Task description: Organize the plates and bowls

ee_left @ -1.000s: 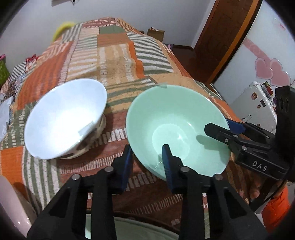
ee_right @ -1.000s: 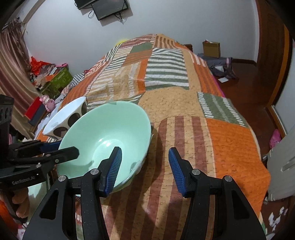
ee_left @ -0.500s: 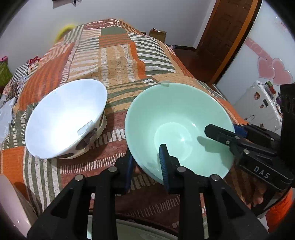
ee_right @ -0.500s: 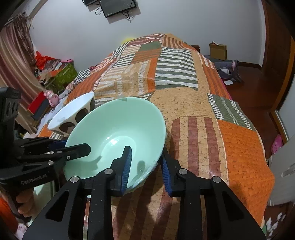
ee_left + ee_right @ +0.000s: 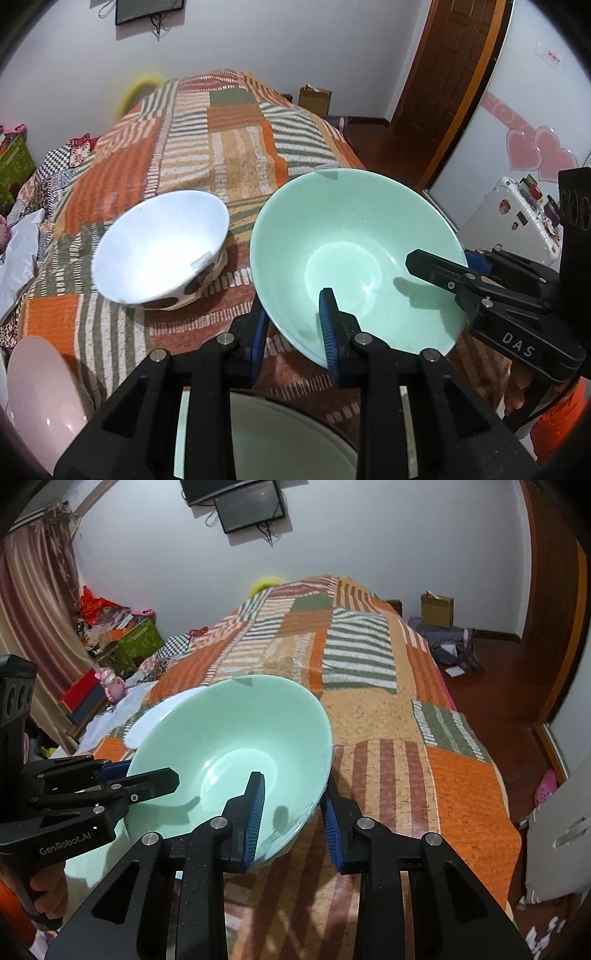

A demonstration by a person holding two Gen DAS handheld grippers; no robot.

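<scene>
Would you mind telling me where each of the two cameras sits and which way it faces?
Left wrist: on the left gripper, looking down along its fingers at the green bowl it clamps; a white bowl beside; the right gripper enters from the right.
Right wrist: on the right gripper, clamping the bowl's opposite rim; the left gripper and a hand at left.
Shared: green bowl, both grippers, patchwork bedspread.
</scene>
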